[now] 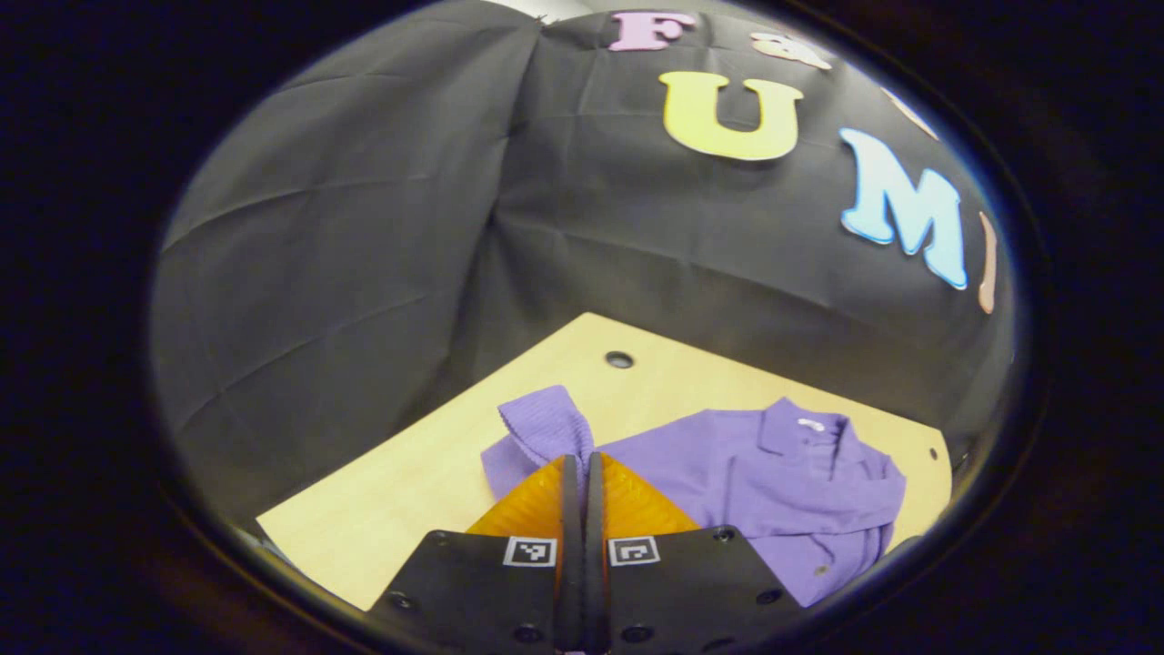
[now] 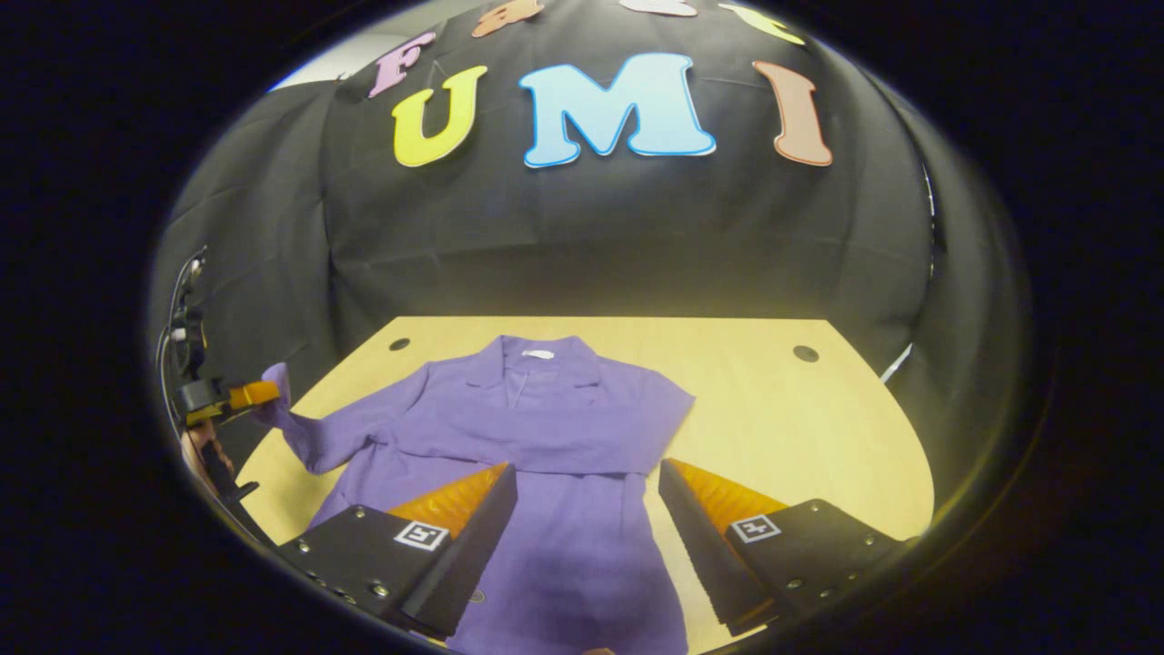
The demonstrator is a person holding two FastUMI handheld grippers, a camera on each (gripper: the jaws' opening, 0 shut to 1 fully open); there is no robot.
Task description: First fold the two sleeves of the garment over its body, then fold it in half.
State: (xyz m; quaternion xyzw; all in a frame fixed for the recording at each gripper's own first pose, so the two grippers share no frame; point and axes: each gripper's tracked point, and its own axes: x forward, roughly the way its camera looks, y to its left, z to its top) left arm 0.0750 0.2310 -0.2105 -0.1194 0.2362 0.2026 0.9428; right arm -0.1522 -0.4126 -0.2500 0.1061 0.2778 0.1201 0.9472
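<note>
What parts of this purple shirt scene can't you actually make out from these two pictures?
- Left gripper view: the sleeve cuff's pinched part, hidden between the left hand-held gripper fingers.
- Right gripper view: the garment hem, cut off by the bottom edge and the right hand-held gripper.
- Right gripper view: the collar label, too small.

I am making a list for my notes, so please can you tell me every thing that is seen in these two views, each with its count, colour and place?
Garment: one, purple, collared, flat on the table, one sleeve already folded across its body.
Other sleeve: one, purple, lifted at the garment's left side, pinched at its cuff.
Table: one, light wood, under the garment, with small dark round holes near its corners.
Booth wall: black cloth, behind the table.
Left gripper: one, black with orange fingers, jaws closed on the sleeve.
Right gripper: one, black with orange fingers, jaws apart above the garment's lower half.
</note>
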